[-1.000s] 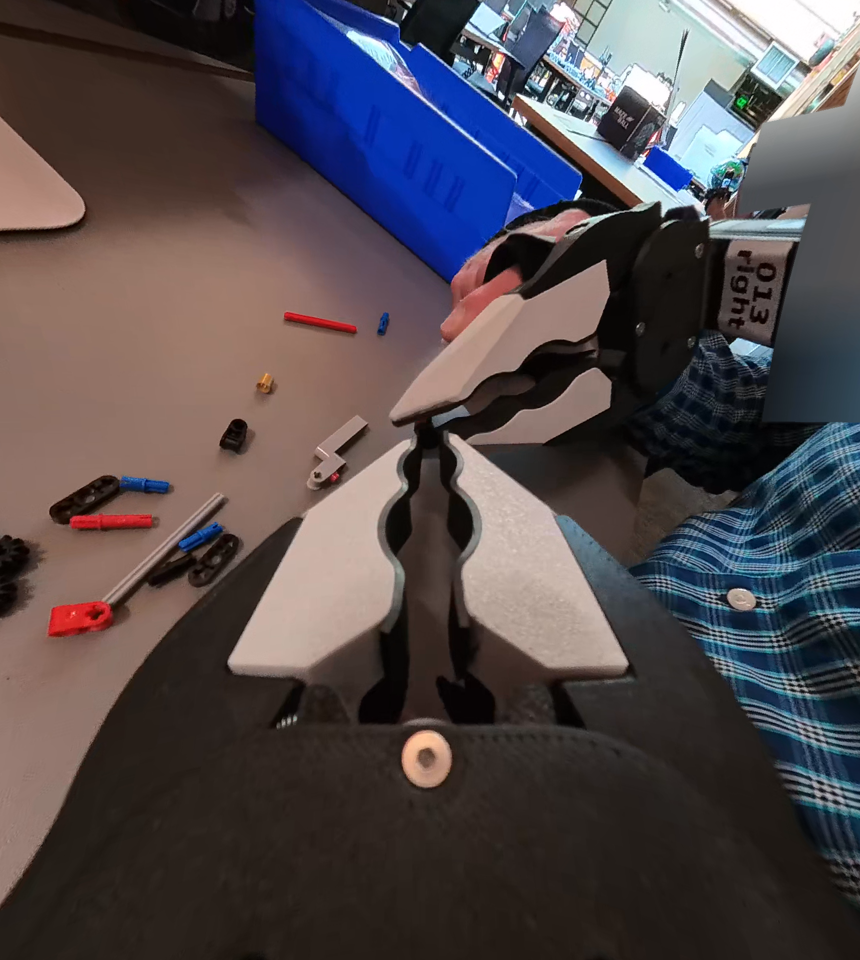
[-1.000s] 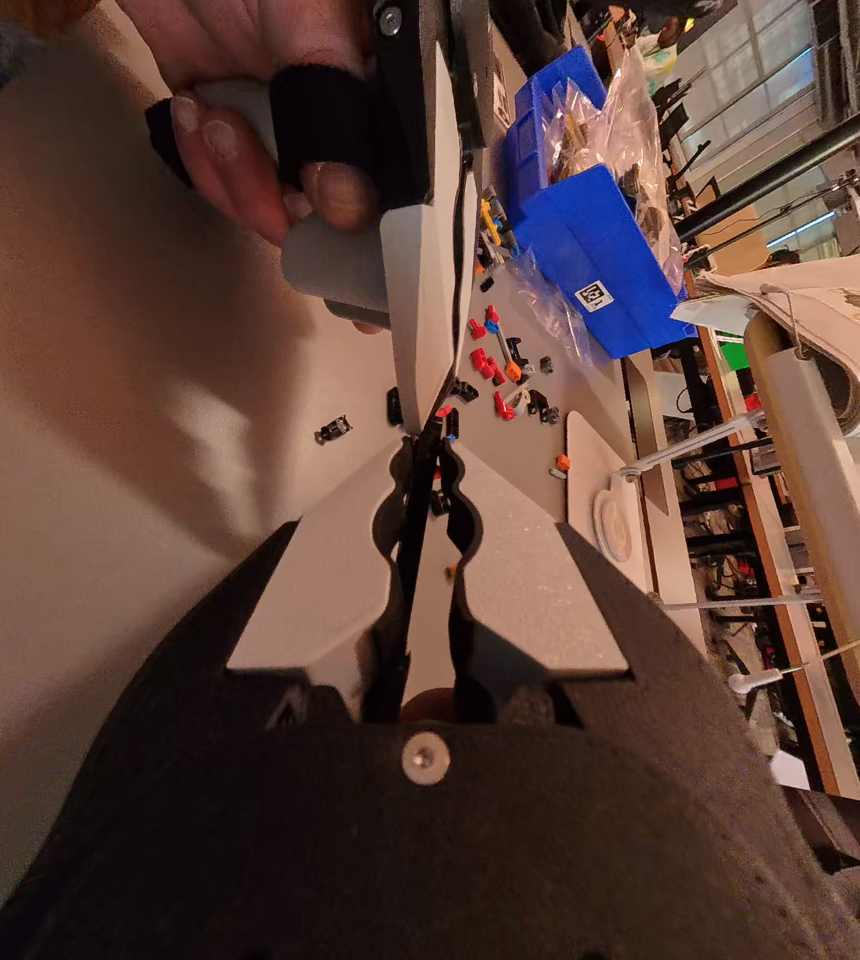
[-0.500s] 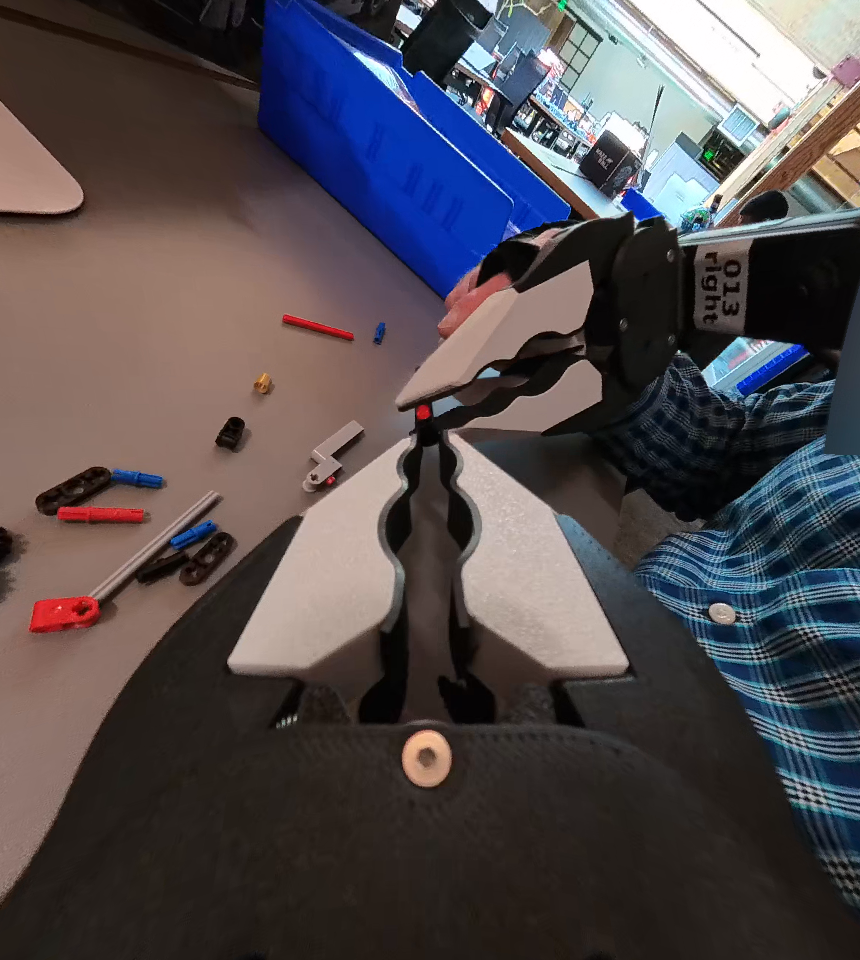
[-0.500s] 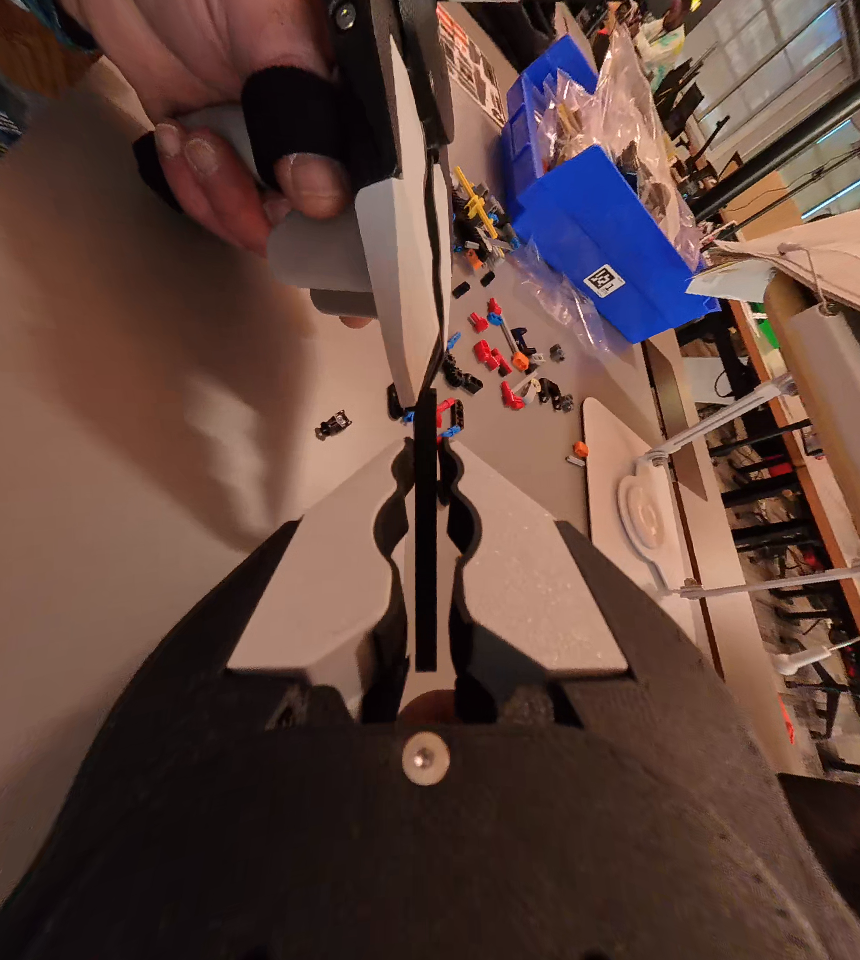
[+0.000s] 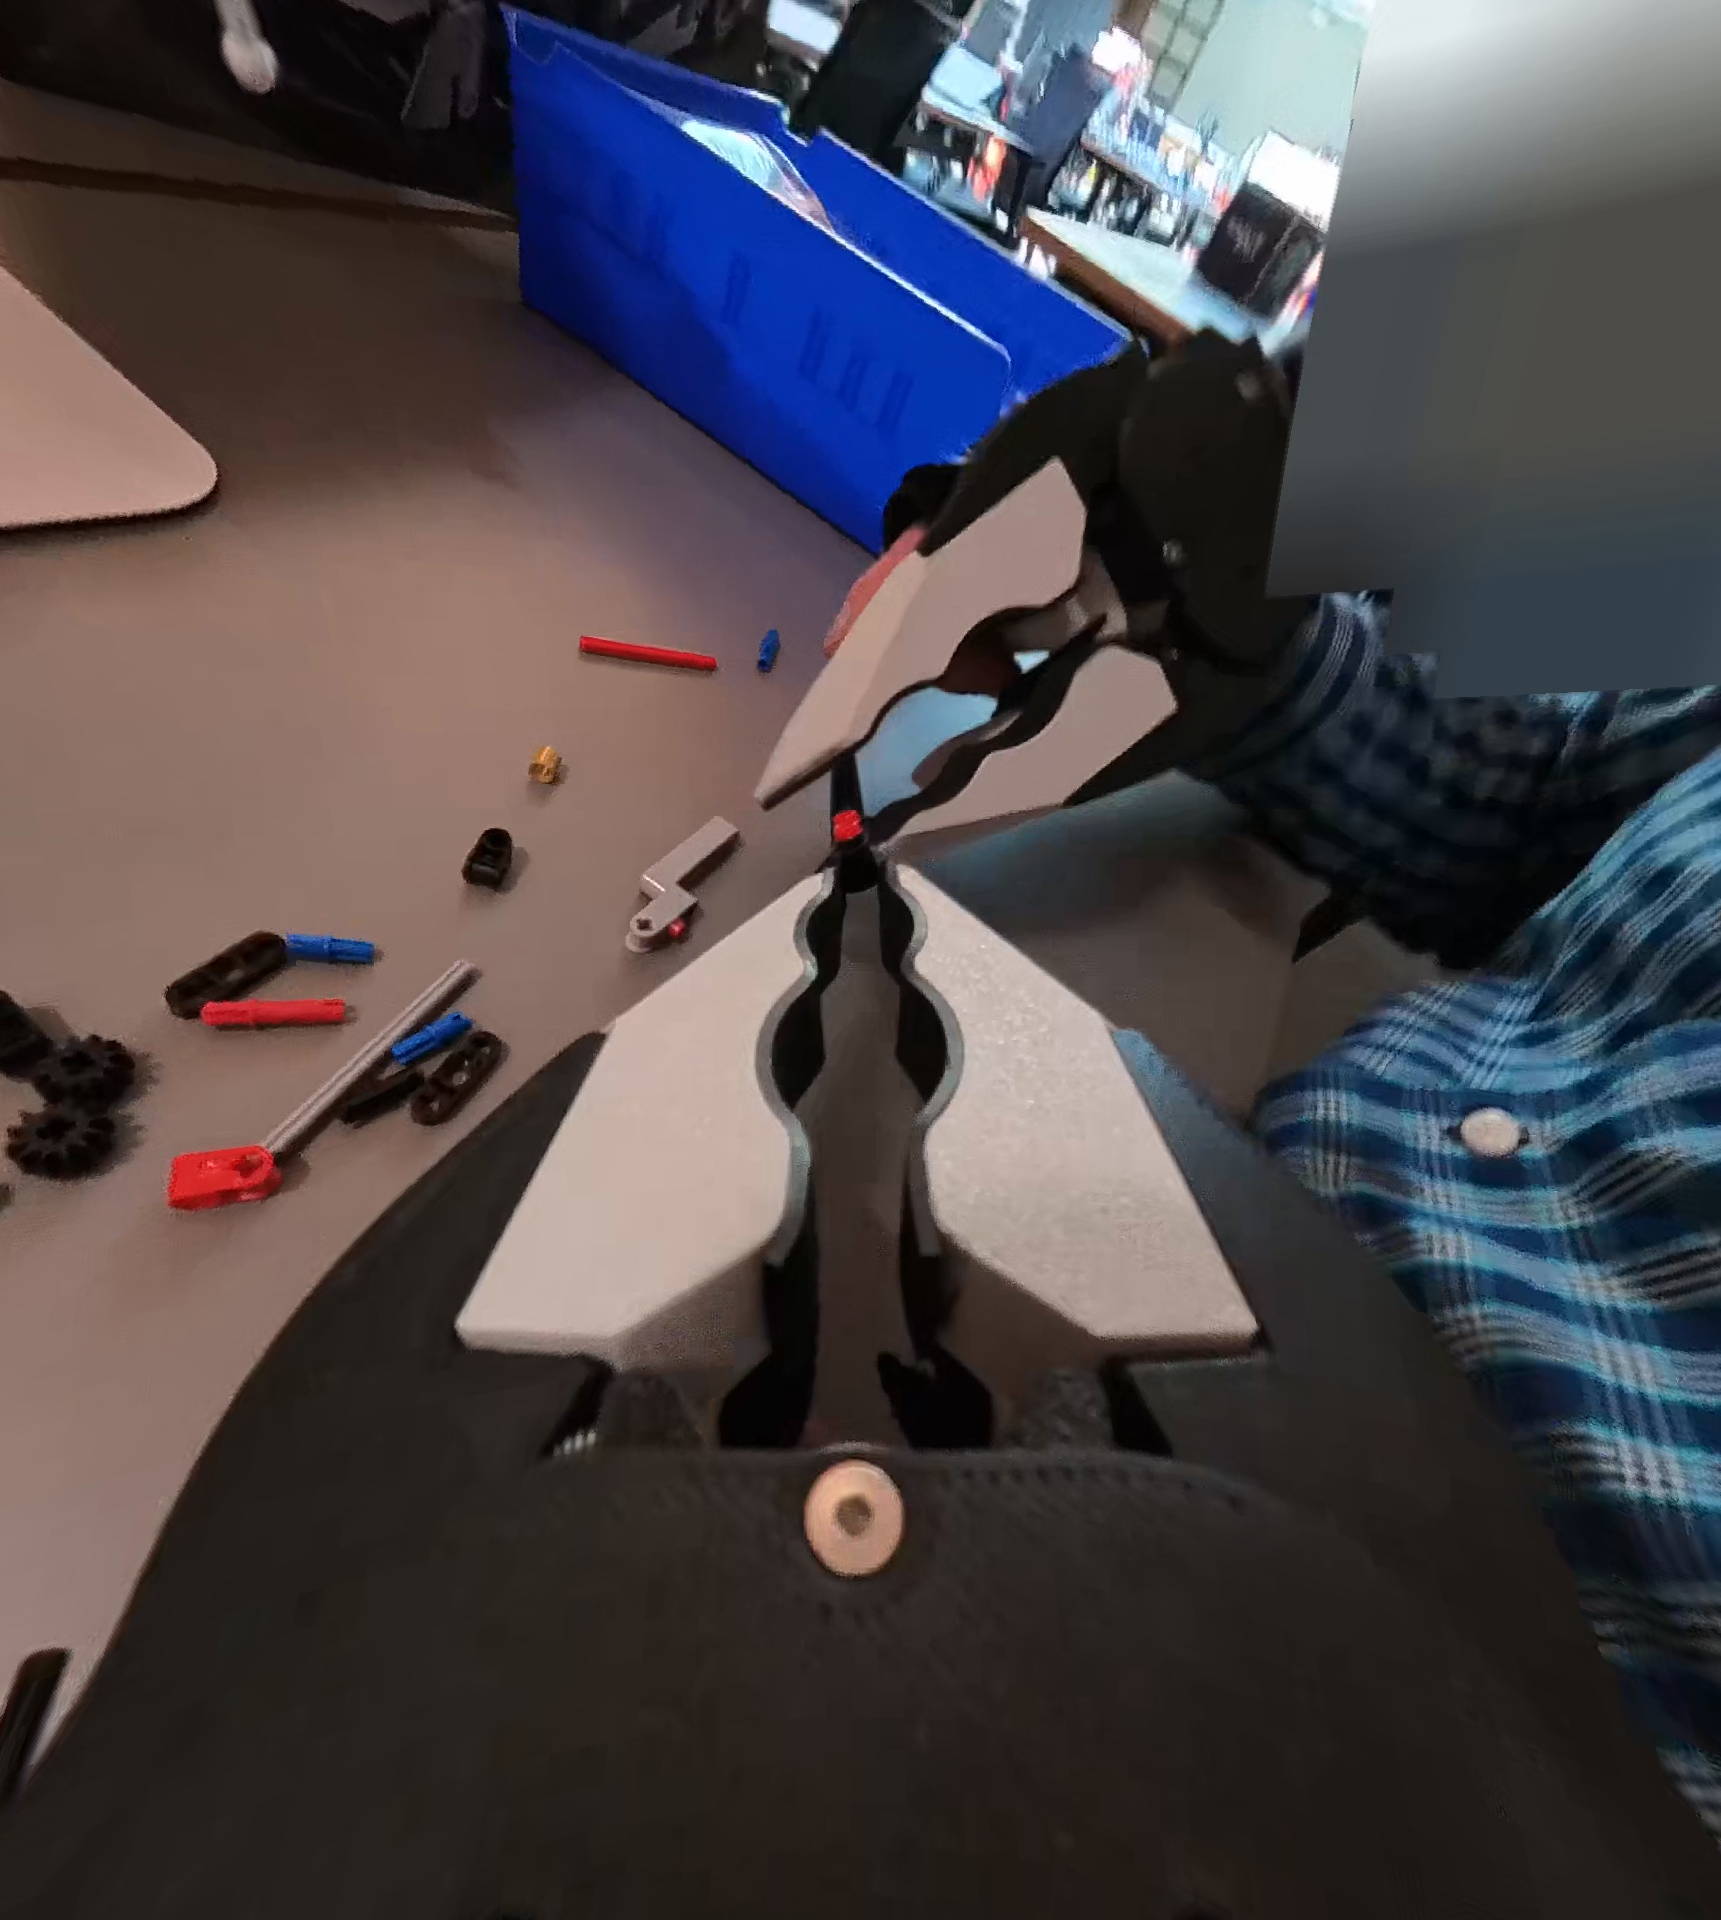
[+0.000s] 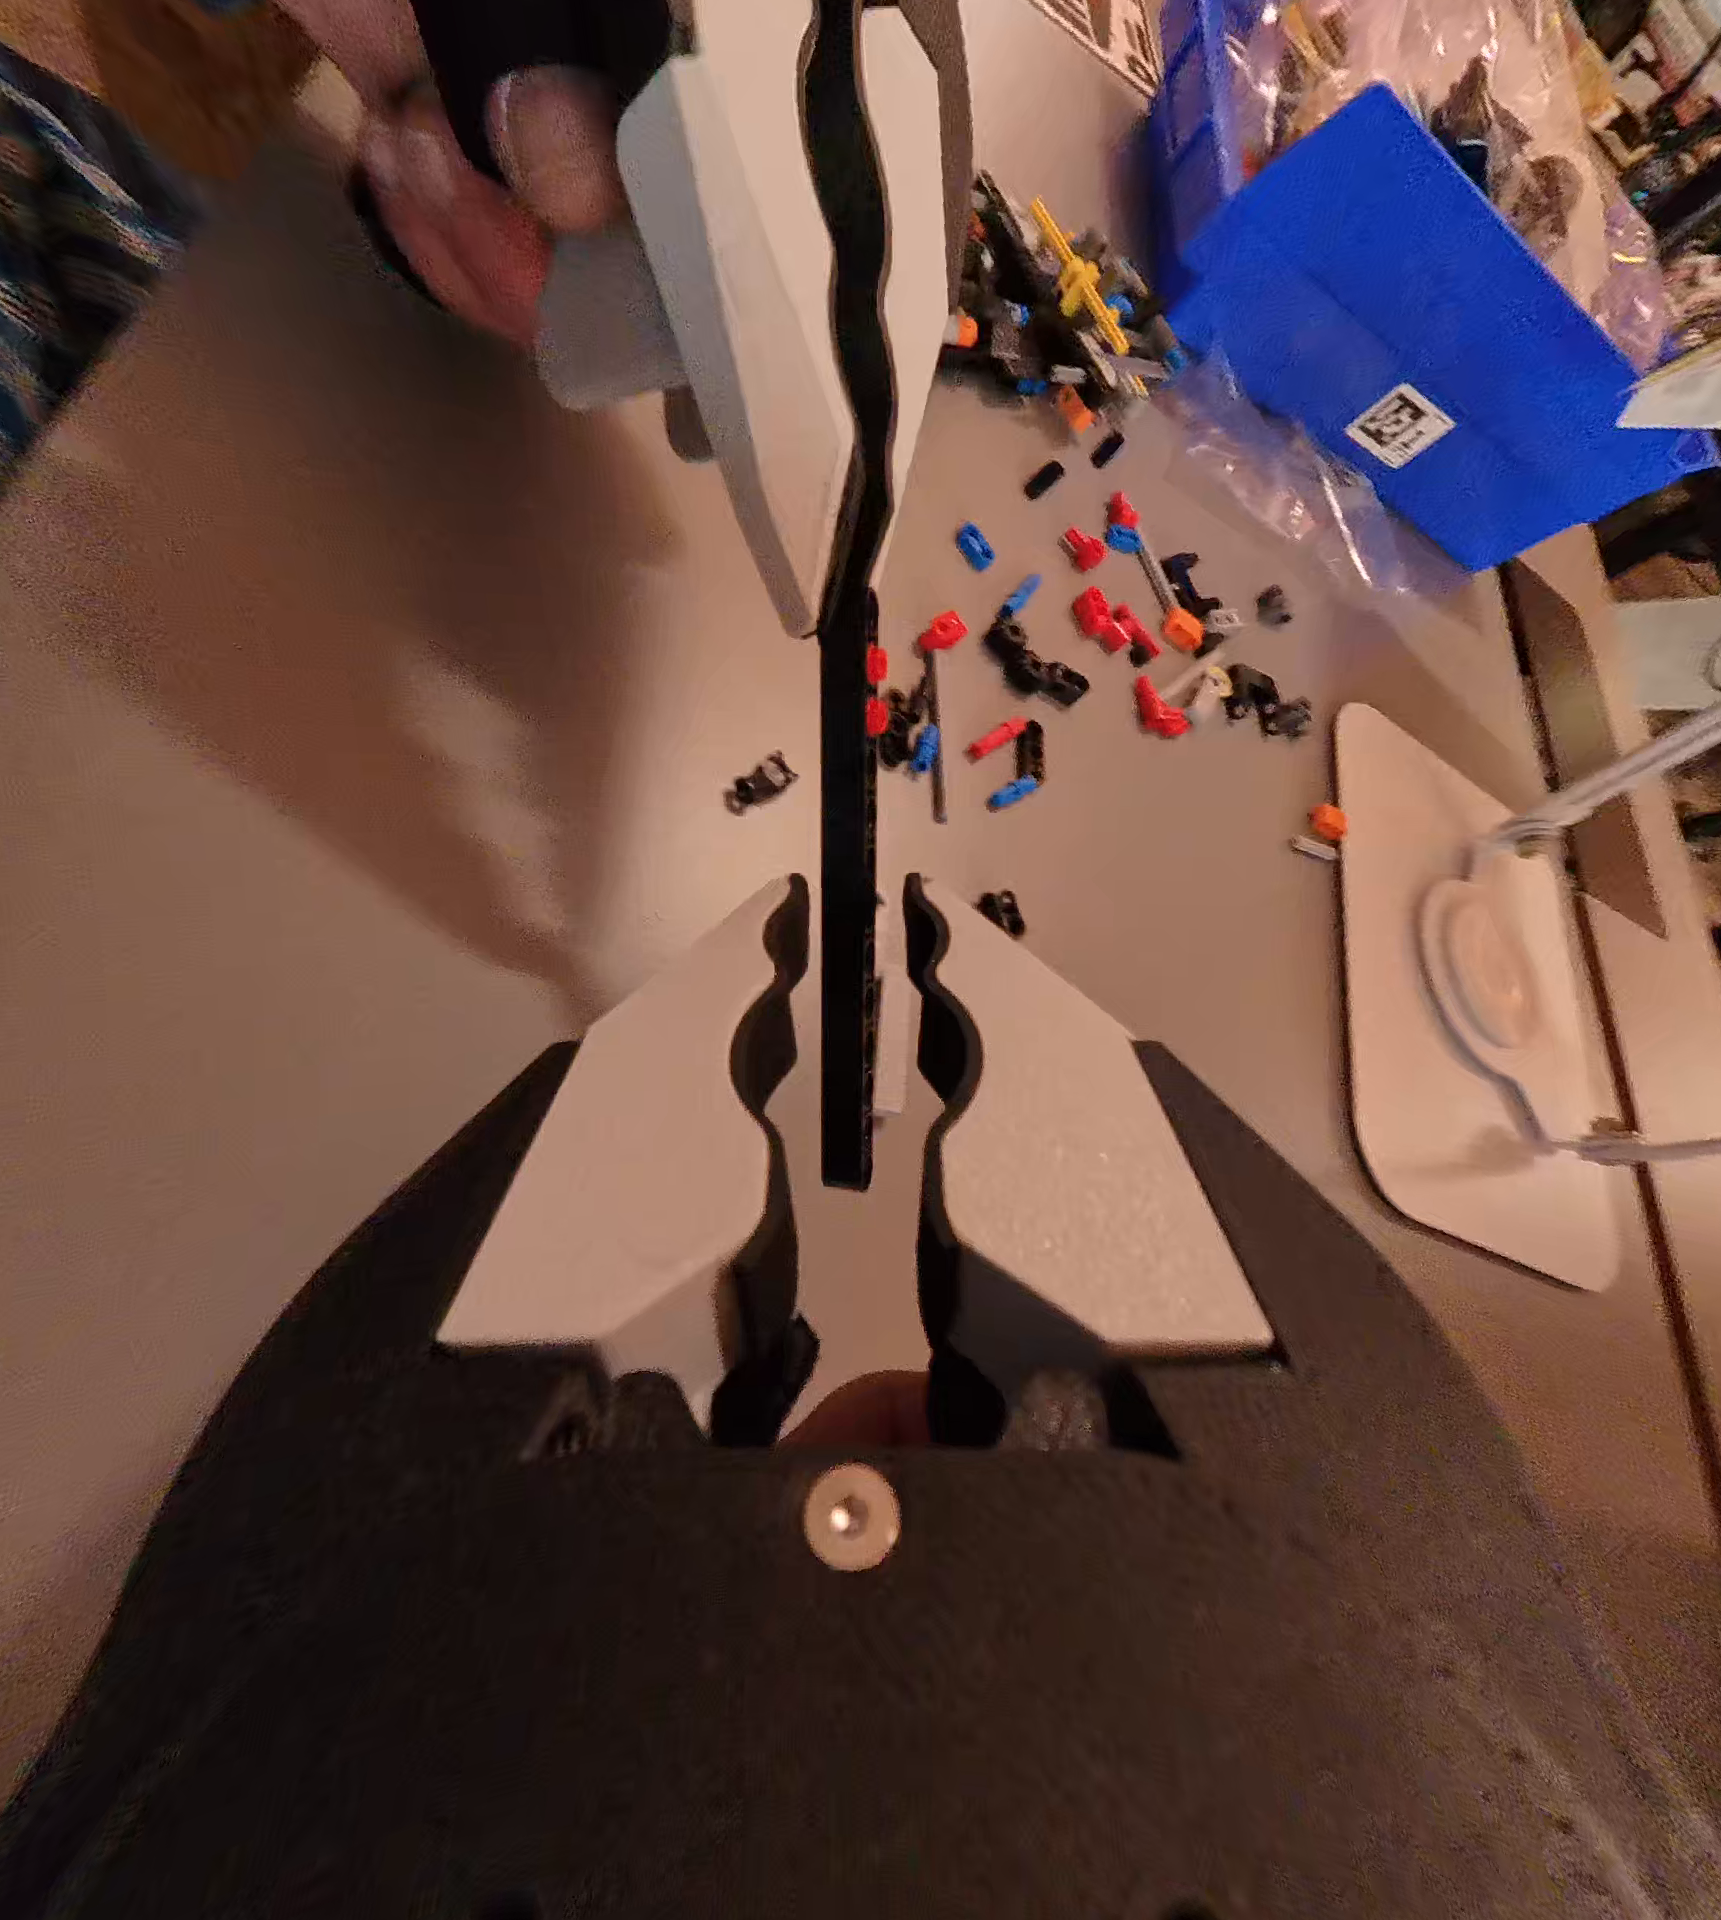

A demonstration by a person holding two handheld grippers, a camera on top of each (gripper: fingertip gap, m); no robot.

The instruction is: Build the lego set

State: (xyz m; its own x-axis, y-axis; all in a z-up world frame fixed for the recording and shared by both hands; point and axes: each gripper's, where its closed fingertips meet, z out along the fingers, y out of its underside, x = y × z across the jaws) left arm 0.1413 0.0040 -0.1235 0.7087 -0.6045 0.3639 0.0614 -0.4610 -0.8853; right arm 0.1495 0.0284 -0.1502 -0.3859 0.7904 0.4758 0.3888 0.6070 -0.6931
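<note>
My left gripper (image 5: 851, 883) is shut on one end of a long thin black beam (image 6: 845, 935), held in the air above the grey table. The beam carries red pins (image 6: 875, 665); one red pin (image 5: 843, 826) shows just past my left fingertips. My right gripper (image 6: 853, 894) is open, with its fingers on either side of the beam's free end and a small gap on each side. In the left wrist view the right gripper (image 5: 830, 816) comes in from the upper right with its jaws apart. In the right wrist view the left gripper (image 6: 851, 603) hangs from the top.
Loose parts lie on the table: a red axle (image 5: 646, 655), a grey axle with a red connector (image 5: 368, 1049), black gears (image 5: 66, 1091), blue pins. A blue bin (image 6: 1407, 343) stands behind, with a partly built model (image 6: 1064, 291) beside it. A white base plate (image 6: 1458, 1039) lies at the right.
My right gripper has opened and let go of the black beam, which now hangs free between its fingers. My left gripper keeps its hold on the beam.
</note>
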